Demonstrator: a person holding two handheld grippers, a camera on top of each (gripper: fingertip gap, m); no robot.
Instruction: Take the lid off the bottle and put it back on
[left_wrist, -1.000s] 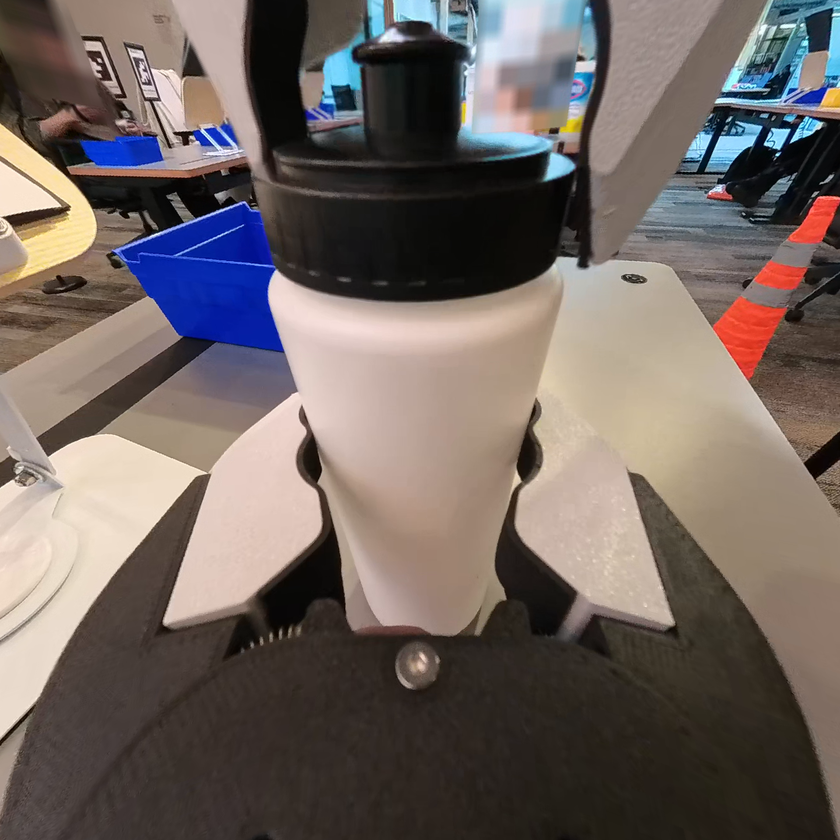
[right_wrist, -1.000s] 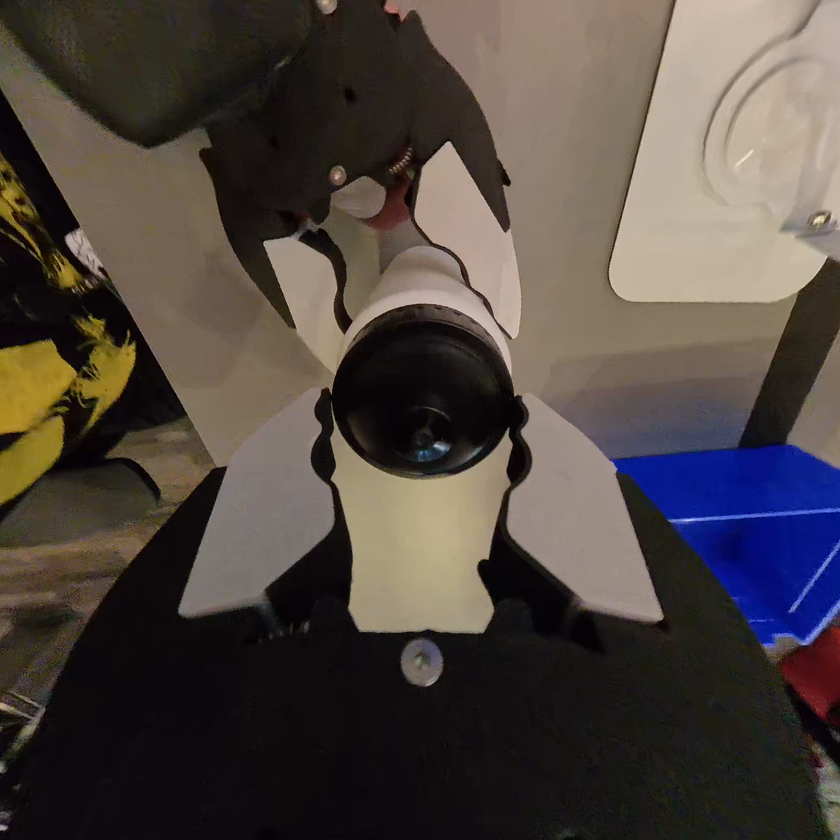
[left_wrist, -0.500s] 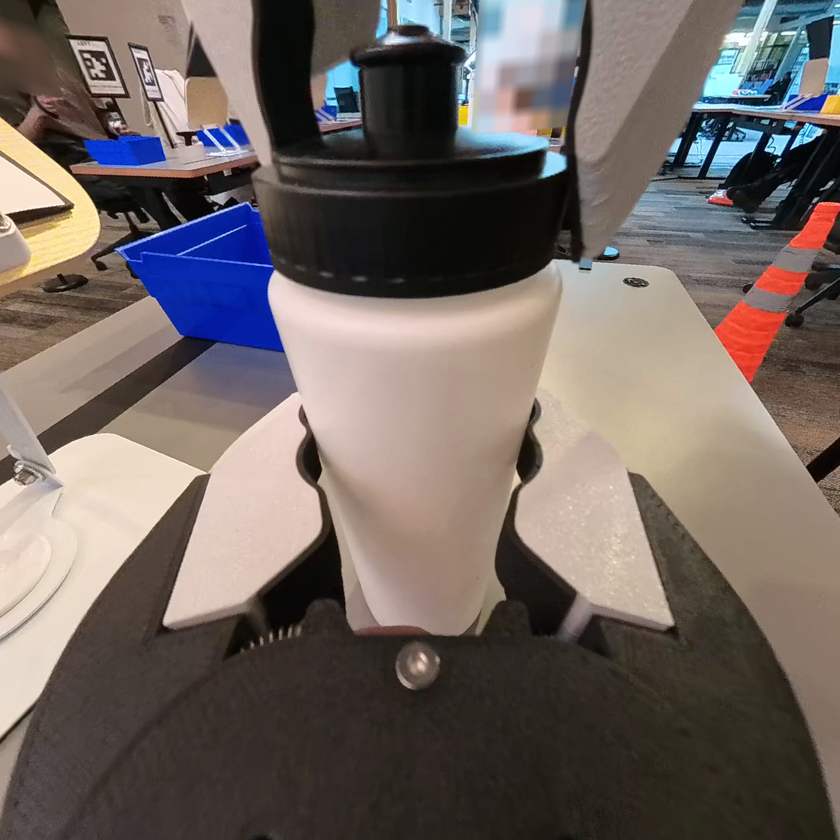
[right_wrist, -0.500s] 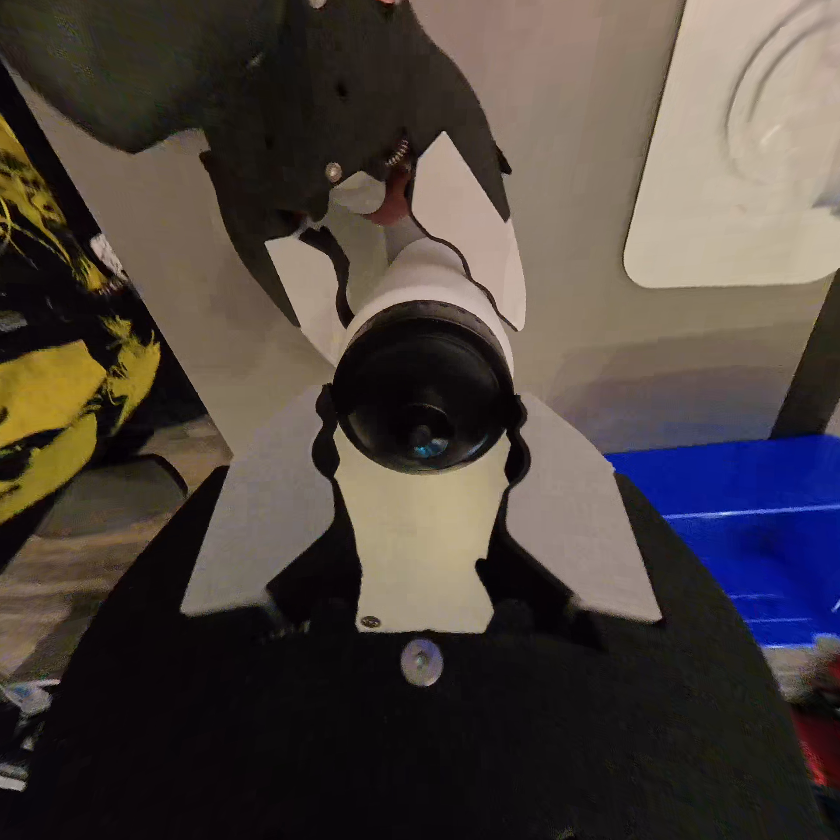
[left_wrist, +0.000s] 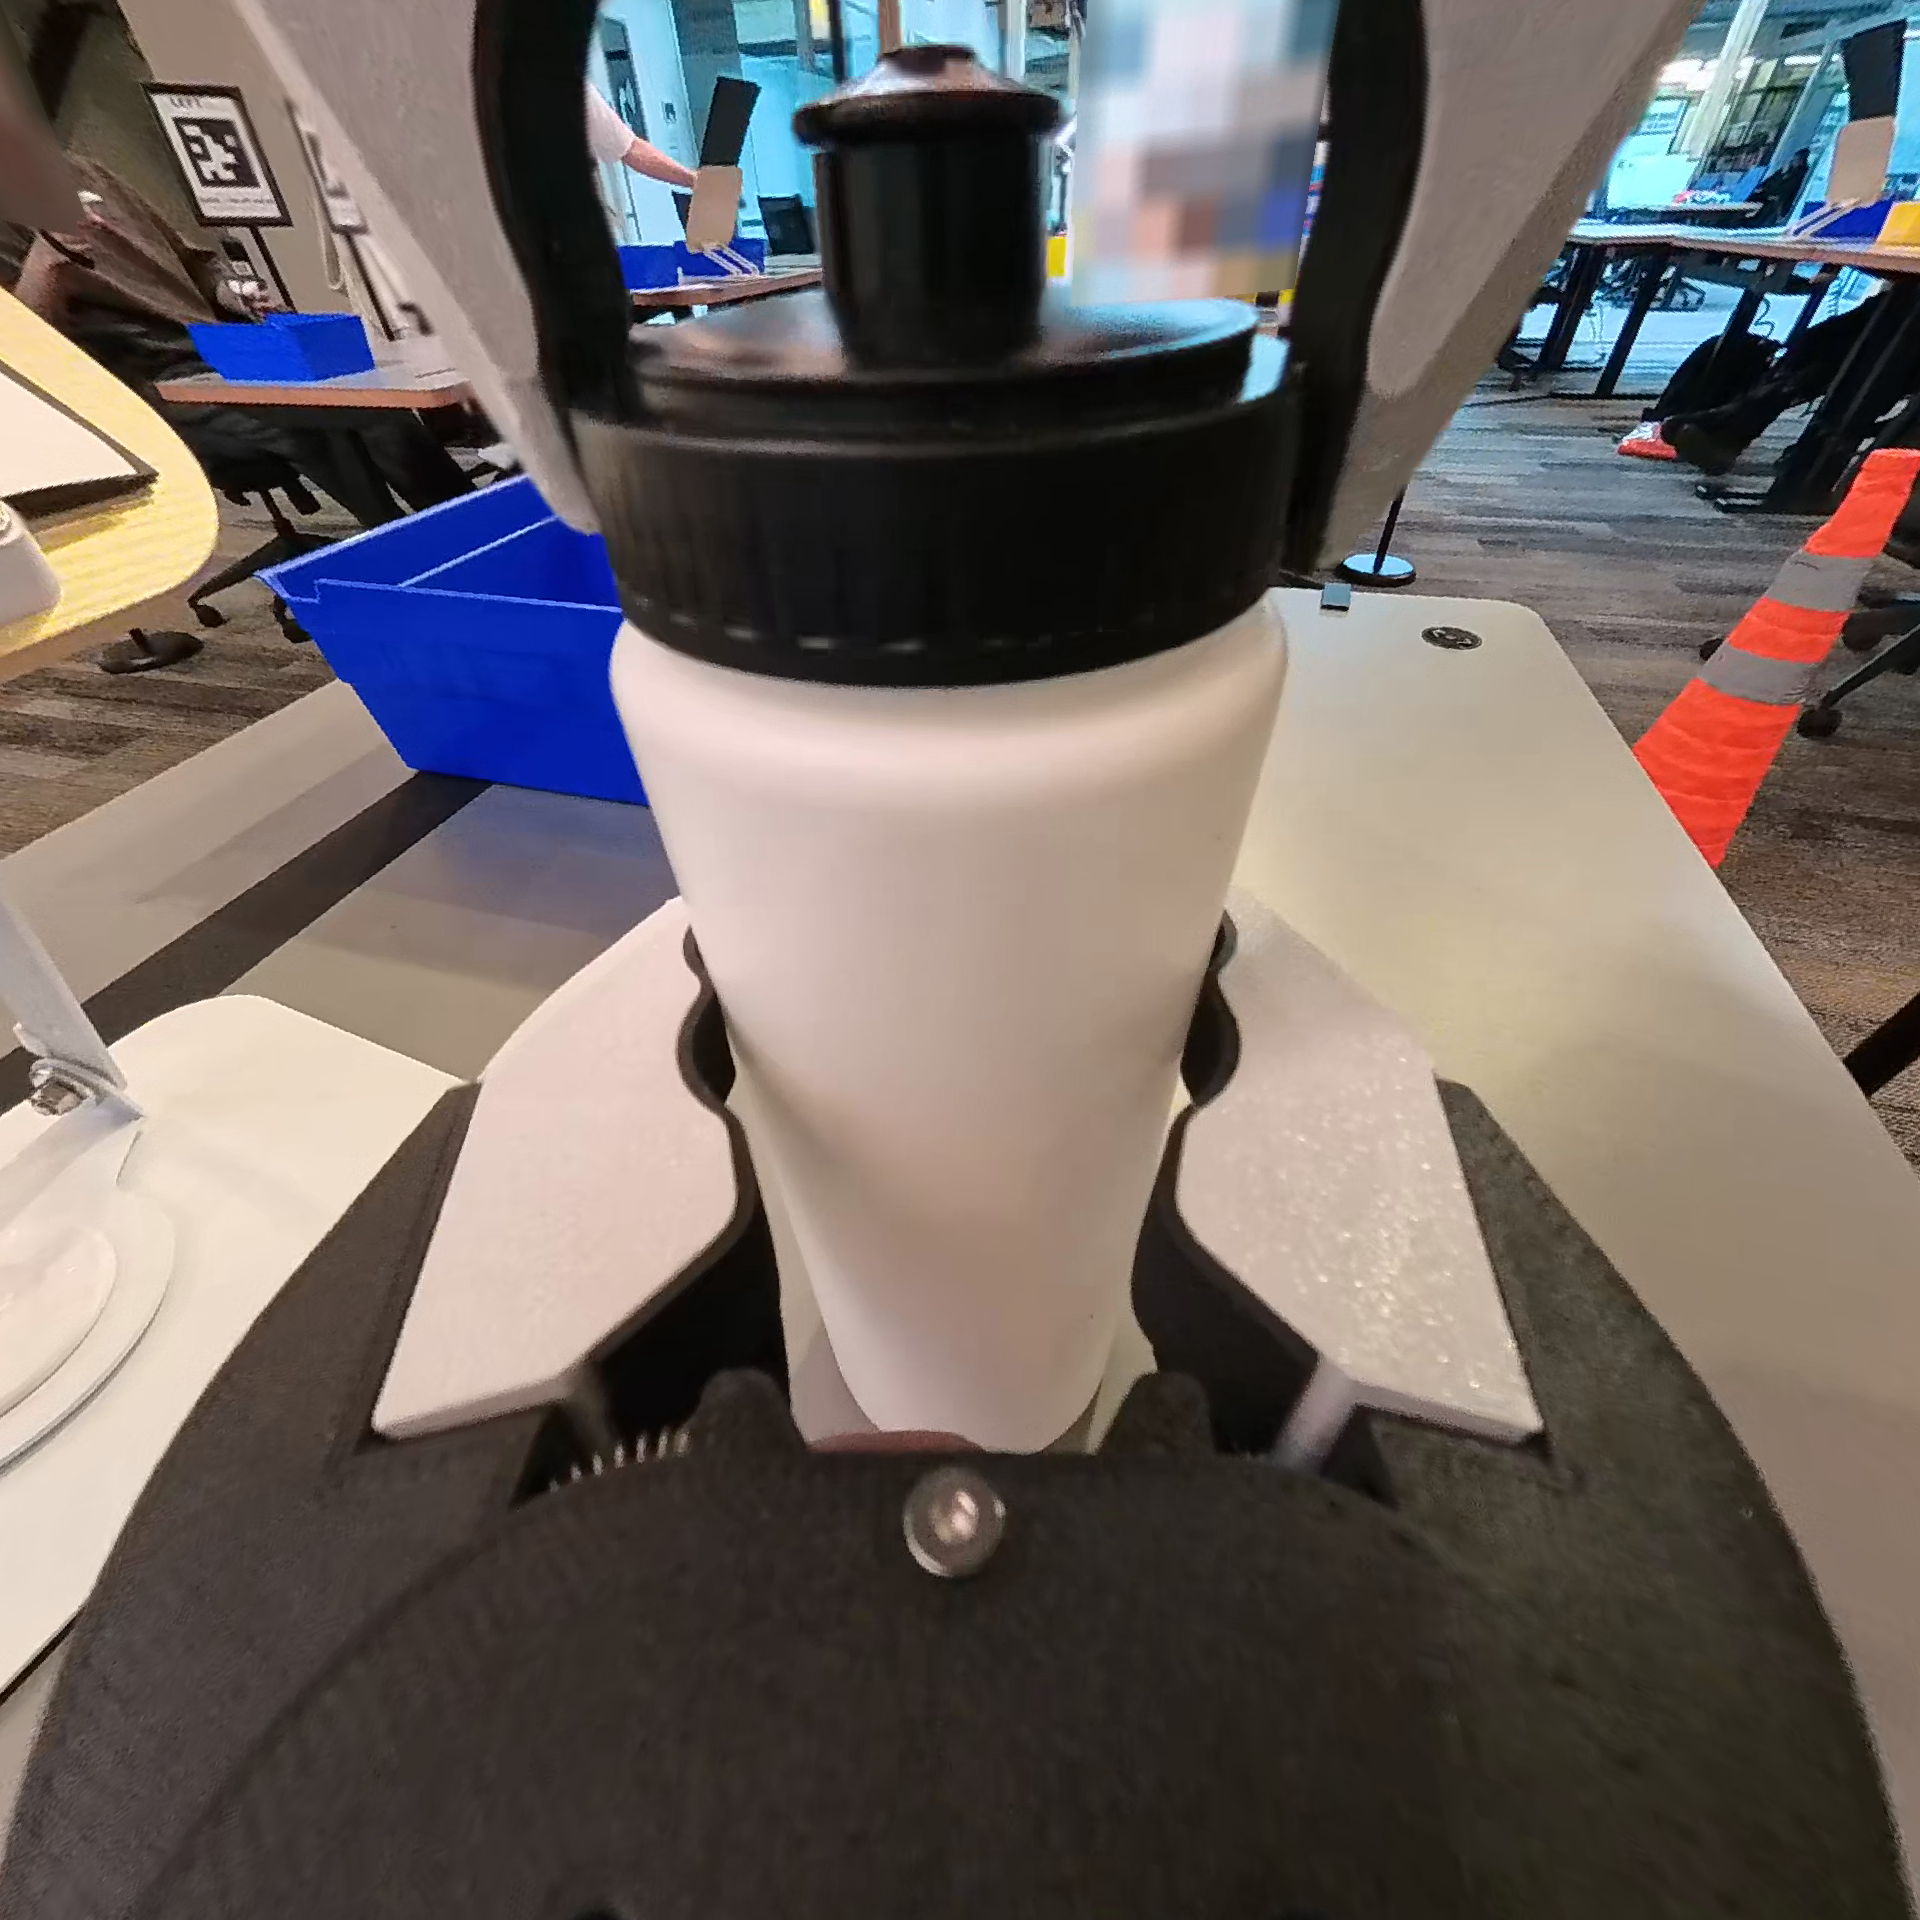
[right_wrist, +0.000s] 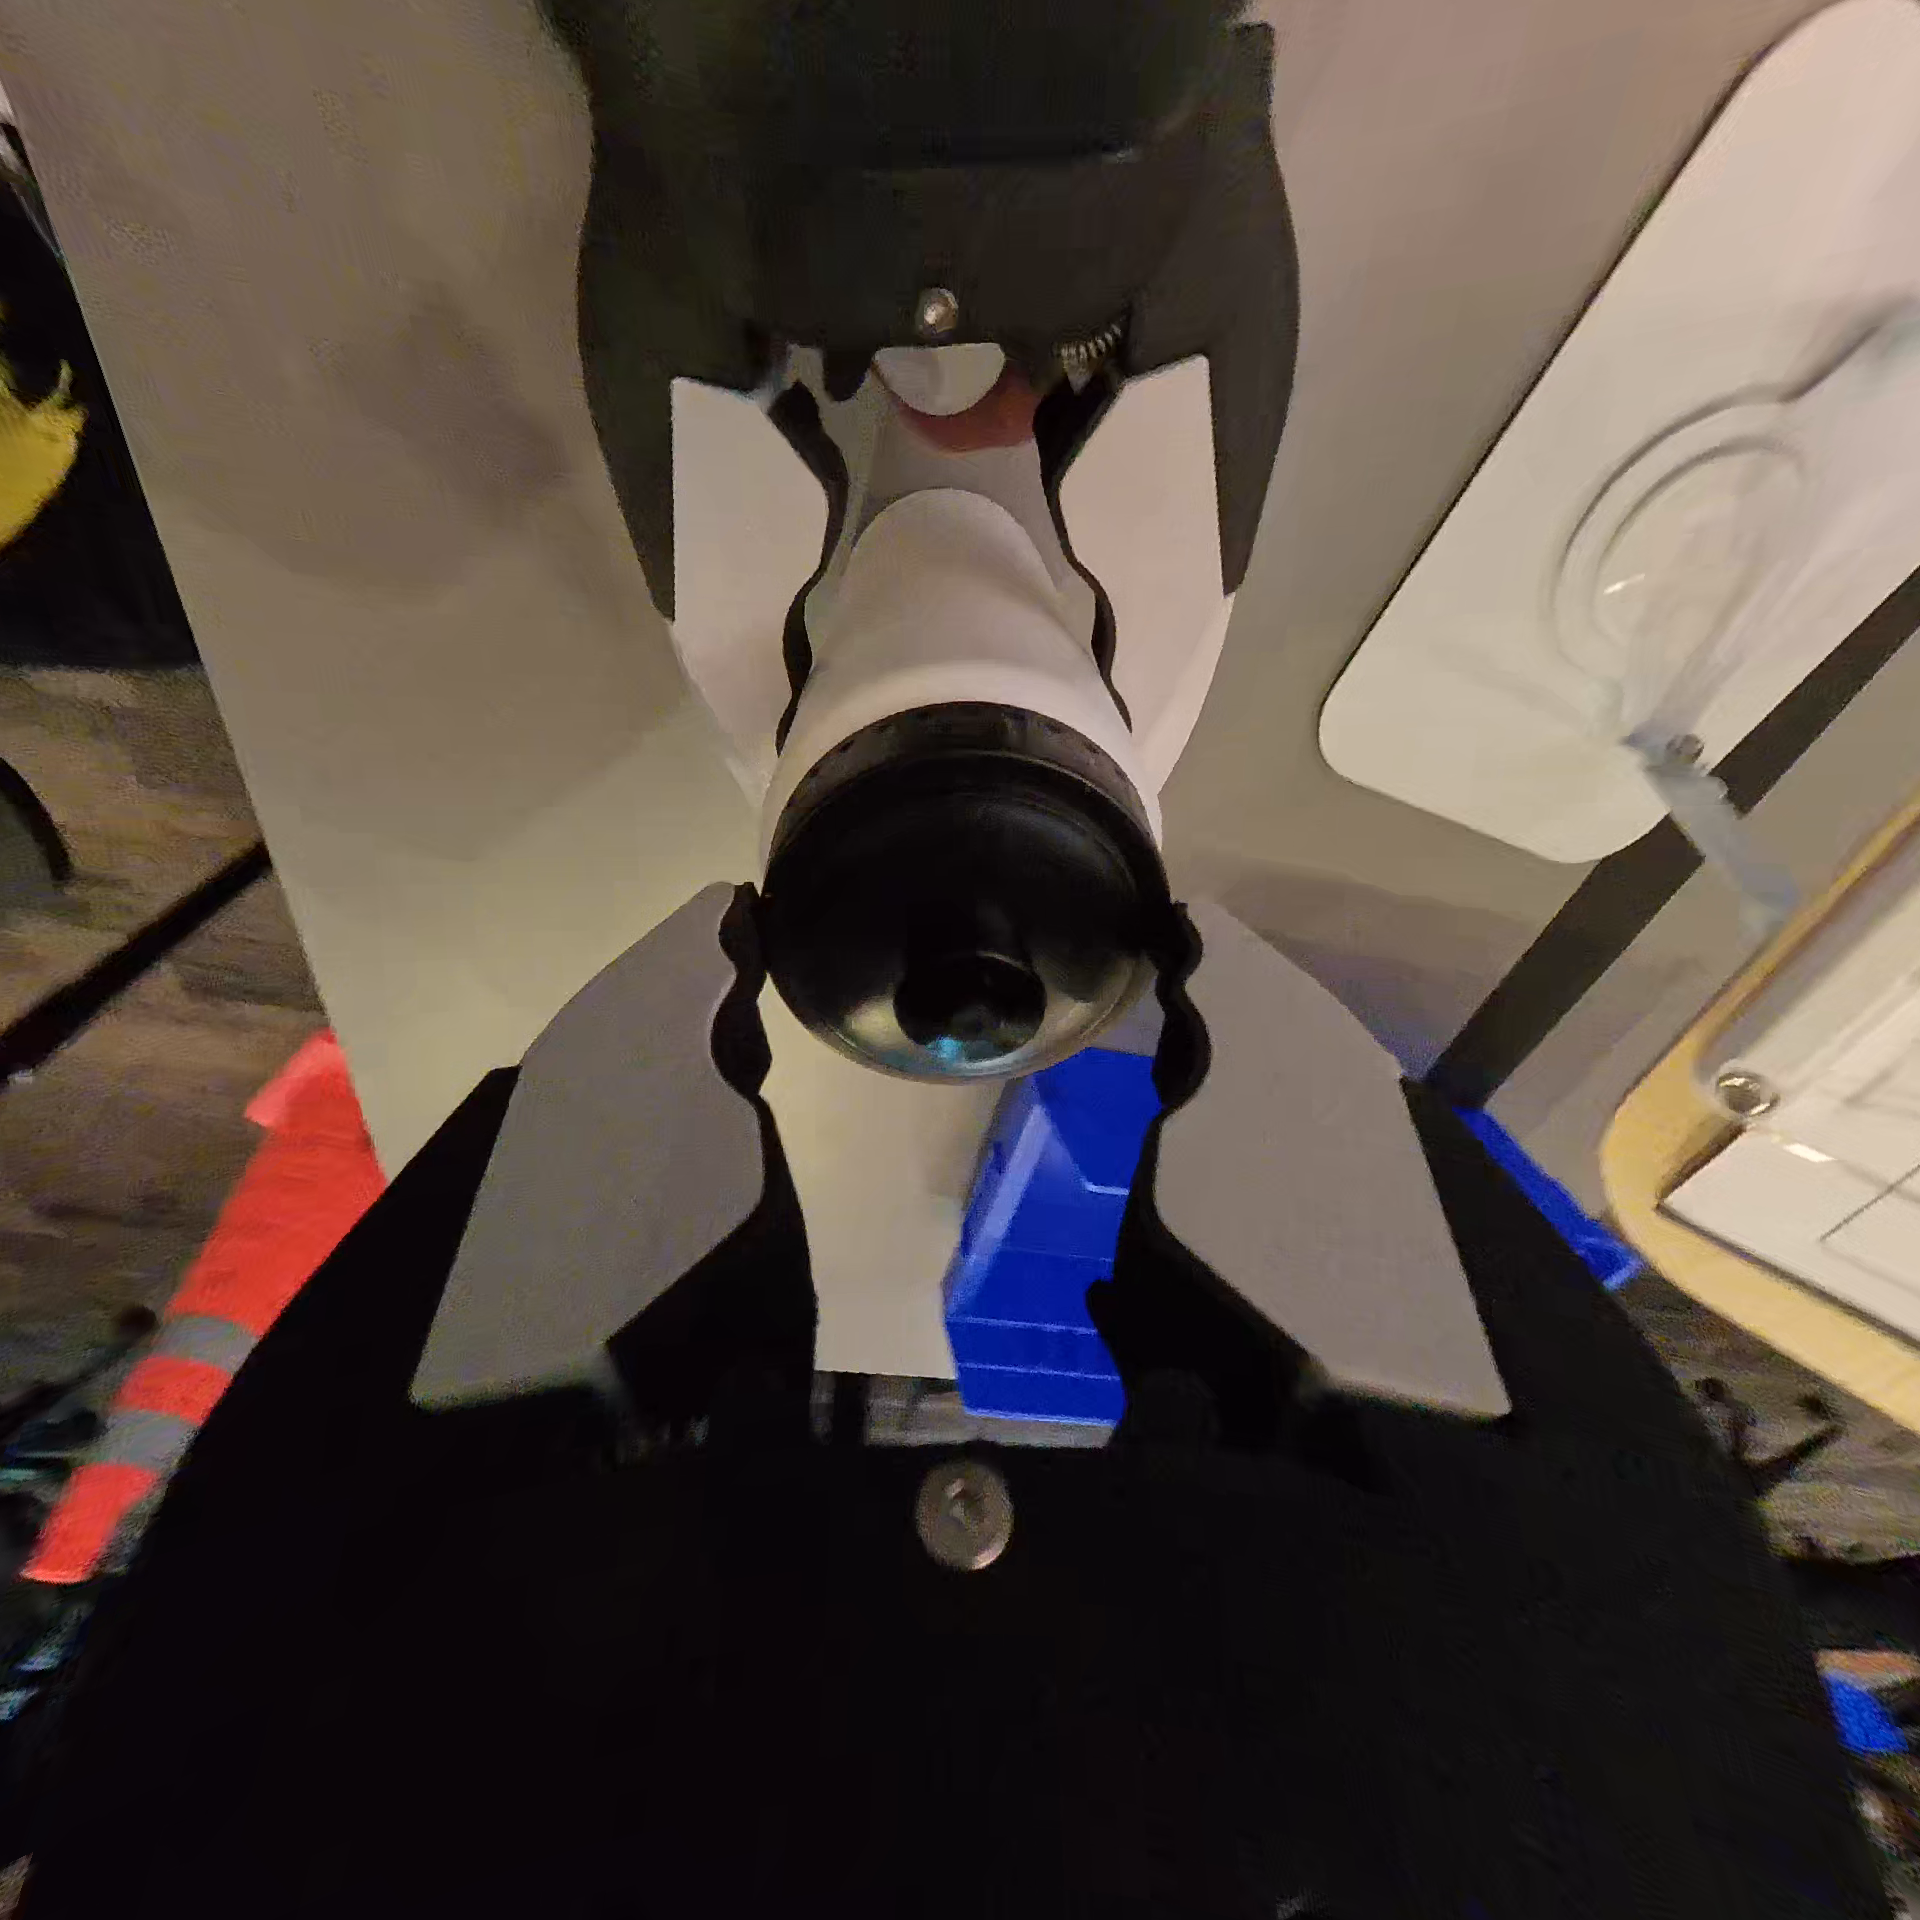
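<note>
The white bottle (left_wrist: 956, 987) stands upright in the middle of the left wrist view, just above the pale counter (left_wrist: 1455, 831). The left claw (left_wrist: 956, 1039) is closed around the bottle's lower part, with one white finger (left_wrist: 582, 1174) pressed on each side. The black lid (left_wrist: 951, 530) sits on top of the bottle, with a small black spout sticking up from its middle. The right claw (right_wrist: 961, 935) comes down from above and grips the lid on both sides, so it is closed on the lid. In the right wrist view we look straight down on the lid (right_wrist: 961, 914), with the bottle (right_wrist: 961, 644) below it and the left claw (right_wrist: 951, 499) holding it farther off. A blue bin (left_wrist: 468, 644) sits on the counter to the far left of the bottle. An orange cone (left_wrist: 1787, 665) stands on the floor to the right, past the counter's edge. A white stand base (left_wrist: 208, 1143) rests on the counter at the near left. Other tables with blue bins are far away in the room.
</note>
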